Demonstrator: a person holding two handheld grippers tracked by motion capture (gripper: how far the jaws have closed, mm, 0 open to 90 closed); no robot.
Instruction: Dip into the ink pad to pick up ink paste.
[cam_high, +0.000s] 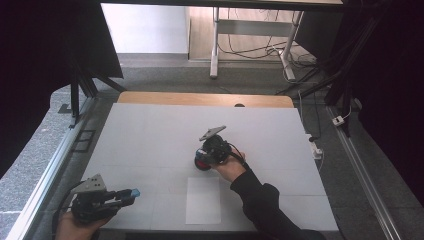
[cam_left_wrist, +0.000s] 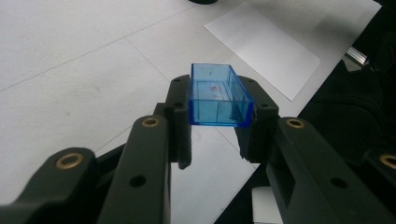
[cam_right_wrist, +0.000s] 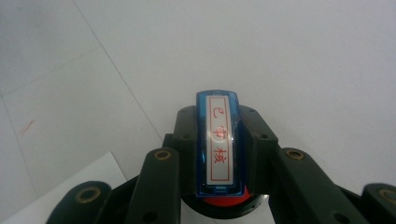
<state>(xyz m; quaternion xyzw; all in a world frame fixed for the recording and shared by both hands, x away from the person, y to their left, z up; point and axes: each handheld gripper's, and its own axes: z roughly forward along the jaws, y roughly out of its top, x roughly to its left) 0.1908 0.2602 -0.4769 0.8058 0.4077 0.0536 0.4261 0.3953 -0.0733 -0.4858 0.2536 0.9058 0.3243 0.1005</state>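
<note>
Two parts are already apart: your left gripper (cam_left_wrist: 219, 140) is clamping the blue cap (cam_left_wrist: 218, 95) between its jaws, your right gripper (cam_right_wrist: 219, 154) is pinching the stamp (cam_right_wrist: 218, 144) over the ink pad (cam_right_wrist: 224, 204); stamping the paper (cam_high: 203, 200) is still waiting.

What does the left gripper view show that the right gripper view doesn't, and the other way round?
Left gripper view: a clear blue rectangular plastic cap, hollow, clamped between the black fingers of the left gripper. Right gripper view: a blue-framed stamp with a white label bearing red characters, clamped in the right gripper, with a red round part below it. Both: the white table and a white sheet of paper lying on it.
</note>
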